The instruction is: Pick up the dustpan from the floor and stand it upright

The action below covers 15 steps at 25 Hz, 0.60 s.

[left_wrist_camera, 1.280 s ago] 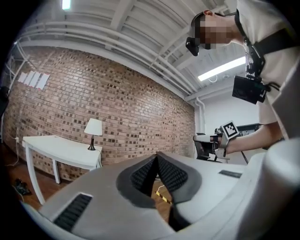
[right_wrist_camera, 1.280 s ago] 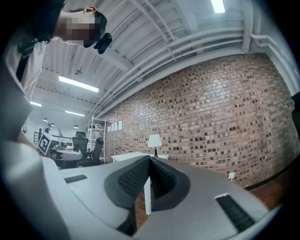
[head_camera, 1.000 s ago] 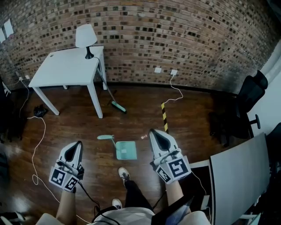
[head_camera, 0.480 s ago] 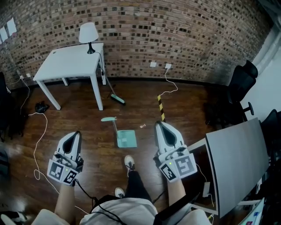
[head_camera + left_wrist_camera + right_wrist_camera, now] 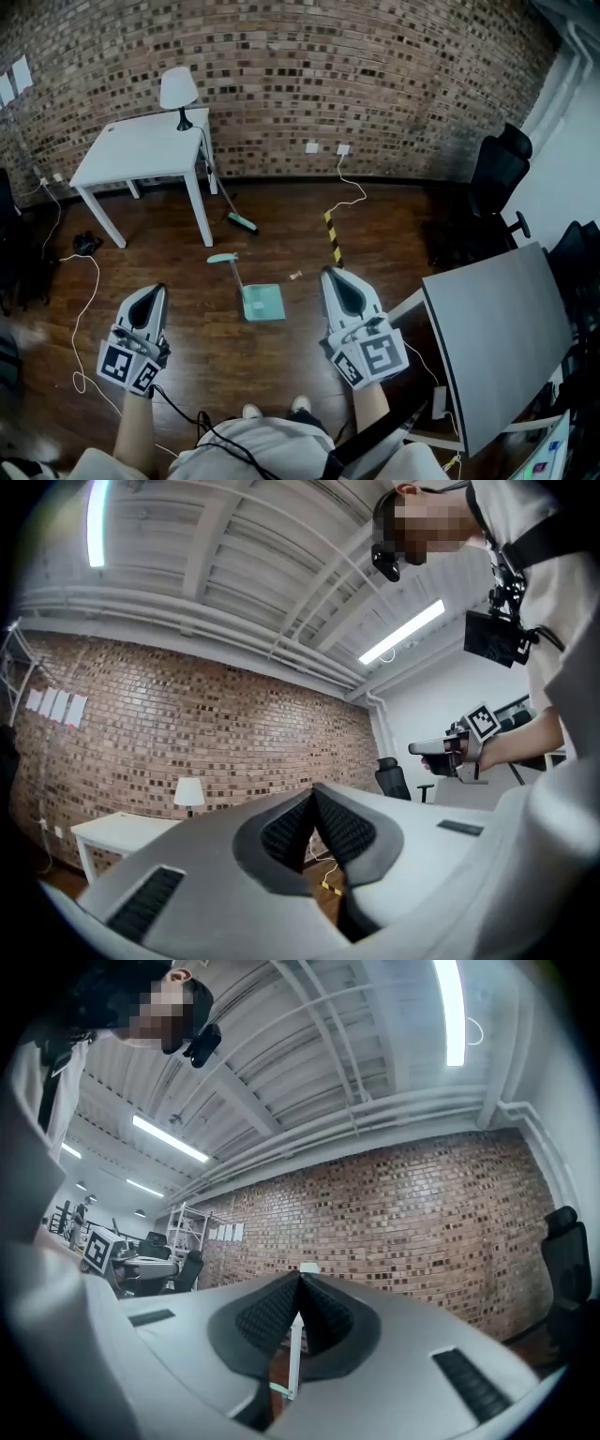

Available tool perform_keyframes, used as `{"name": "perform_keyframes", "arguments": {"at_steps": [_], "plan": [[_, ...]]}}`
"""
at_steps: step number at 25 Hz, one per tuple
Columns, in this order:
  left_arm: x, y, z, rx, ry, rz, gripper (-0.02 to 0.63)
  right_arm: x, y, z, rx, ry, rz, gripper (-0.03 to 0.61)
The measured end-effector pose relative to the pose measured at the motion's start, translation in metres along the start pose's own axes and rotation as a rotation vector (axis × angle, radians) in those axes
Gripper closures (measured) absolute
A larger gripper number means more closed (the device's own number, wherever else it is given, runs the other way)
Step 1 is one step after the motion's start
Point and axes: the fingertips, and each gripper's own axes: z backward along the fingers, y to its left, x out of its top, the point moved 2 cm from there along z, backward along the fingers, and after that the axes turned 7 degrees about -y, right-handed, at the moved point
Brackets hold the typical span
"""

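**First voice:** You stand over a dark wood floor with a gripper in each hand, both held out roughly level. Your left gripper (image 5: 155, 291) has its jaws closed together on nothing. Your right gripper (image 5: 330, 276) is the same, with its pads meeting and nothing between them. The teal dustpan (image 5: 262, 302) lies flat on the floor ahead of your feet, between the two grippers. Its handle (image 5: 230, 267) points away from you, towards the white table (image 5: 141, 150).

**Second voice:** So you hold nothing yet, and that is your first risk. If you come down with the jaws closed like this, you will likely just shove the pan across the boards.

**First voice:** The handle looks thin and sits low. If you pinch it off centre, the pan will probably swing and slip out as you lift.

**Second voice:** Mind the standing part too. Set on its edge with nothing behind it, the pan may tip back flat when you let go.

**First voice:** A white cable (image 5: 80, 309) trails on the floor at your left. A grey desk (image 5: 497, 328) sits close on your right. A wide reach could snag either one.
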Motion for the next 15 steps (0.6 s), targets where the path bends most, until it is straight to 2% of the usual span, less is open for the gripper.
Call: {"name": "perform_keyframes", "arguments": {"at_steps": [5, 11, 15], "plan": [[0.004, -0.028, 0.004, 0.037, -0.028, 0.053, 0.611, 0.001, -0.007, 0.025, 0.03, 0.017, 0.0, 0.597], [0.005, -0.06, -0.01, 0.017, -0.009, 0.025, 0.607, 0.002, -0.029, 0.048, 0.008, 0.008, -0.029, 0.597], [0.004, -0.062, -0.009, 0.019, -0.005, 0.013, 0.607, 0.002, -0.027, 0.047, 0.016, 0.005, -0.02, 0.597]]}}
